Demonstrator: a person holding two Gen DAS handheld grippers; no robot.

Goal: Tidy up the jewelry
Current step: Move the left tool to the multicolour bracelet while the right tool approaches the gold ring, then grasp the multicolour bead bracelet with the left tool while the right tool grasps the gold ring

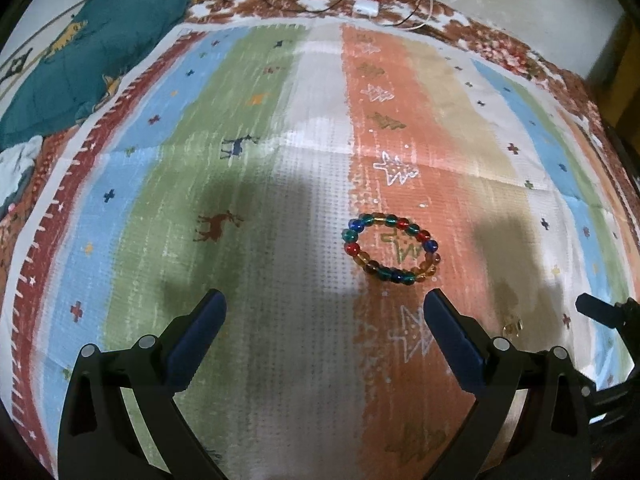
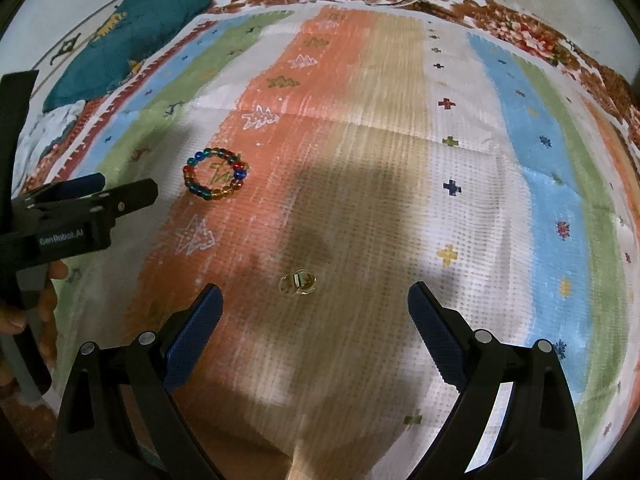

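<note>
A bracelet of coloured glass beads (image 1: 391, 249) lies flat on the orange stripe of a striped mat (image 1: 280, 208). My left gripper (image 1: 325, 304) hovers open just short of it, the bracelet slightly right of its centre line. In the right wrist view the same bracelet (image 2: 215, 179) sits far left. A pair of small gold rings or earrings (image 2: 298, 281) lies on the tan stripe, just ahead of my open right gripper (image 2: 314, 298) and a little left of centre. That gold piece (image 1: 513, 325) shows small in the left wrist view, right of my right finger.
A teal quilt (image 1: 80, 76) is bunched at the mat's far left corner. A white charger with cables (image 1: 366, 7) lies at the far edge. The left gripper body (image 2: 72, 216) and a person's hand (image 2: 28, 312) fill the left side of the right wrist view.
</note>
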